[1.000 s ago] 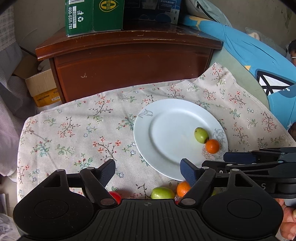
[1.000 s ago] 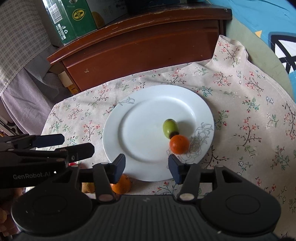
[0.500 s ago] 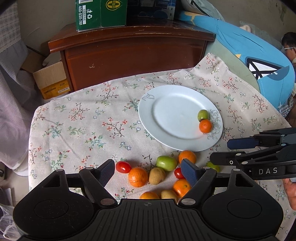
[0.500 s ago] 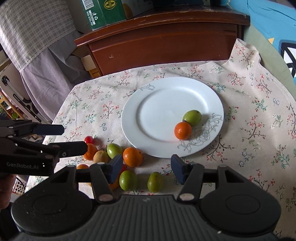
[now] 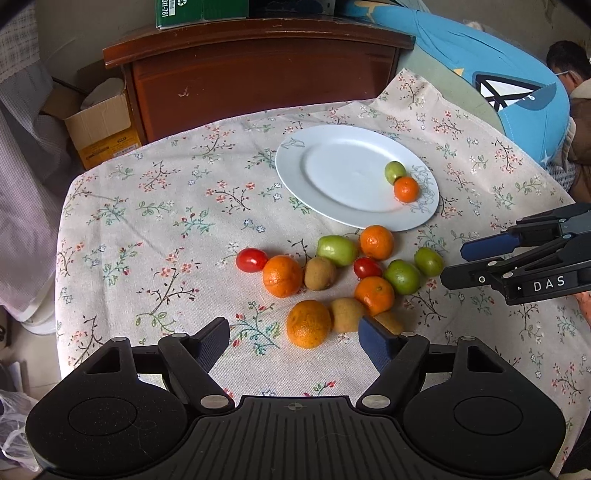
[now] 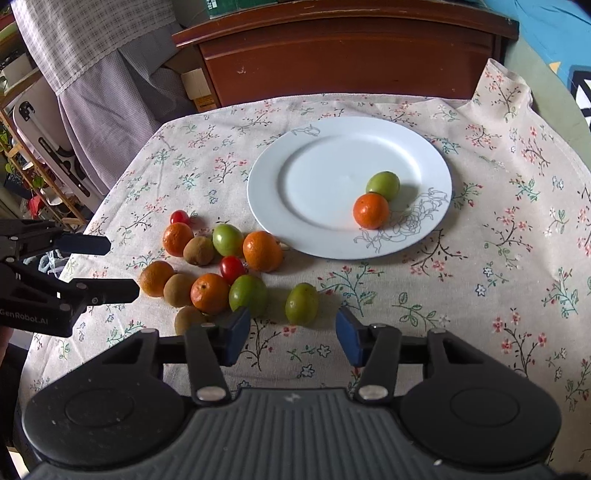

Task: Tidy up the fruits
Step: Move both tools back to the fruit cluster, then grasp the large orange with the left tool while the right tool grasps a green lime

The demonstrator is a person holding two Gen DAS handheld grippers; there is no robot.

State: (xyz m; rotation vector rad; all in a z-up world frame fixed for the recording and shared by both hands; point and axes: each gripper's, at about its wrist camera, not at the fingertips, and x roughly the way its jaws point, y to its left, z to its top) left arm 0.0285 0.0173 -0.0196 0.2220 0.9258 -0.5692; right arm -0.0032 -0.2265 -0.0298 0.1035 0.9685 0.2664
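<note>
A white plate [image 5: 332,199] [image 6: 314,221] on the floral cloth holds a green fruit [image 6: 383,185] and a small orange [image 6: 370,211]. In front of it lies a loose cluster of oranges, kiwis, green fruits and cherry tomatoes [image 5: 332,273] [image 6: 218,269]. My left gripper [image 5: 293,341] is open and empty, just short of an orange [image 5: 308,324] and a kiwi [image 5: 347,314]. My right gripper [image 6: 291,332] is open and empty, just behind a lone green fruit [image 6: 301,303]. Each gripper shows at the side of the other's view.
A dark wooden cabinet [image 5: 258,74] stands behind the table with a green box [image 5: 199,11] on top. A cardboard box [image 5: 99,125] sits at the left. A blue cushion [image 5: 498,74] and a person [image 5: 569,70] are at the right.
Both grippers have pulled back and up from the plate, so the fruit cluster in front of it has come fully into view. Both stay open and empty.
</note>
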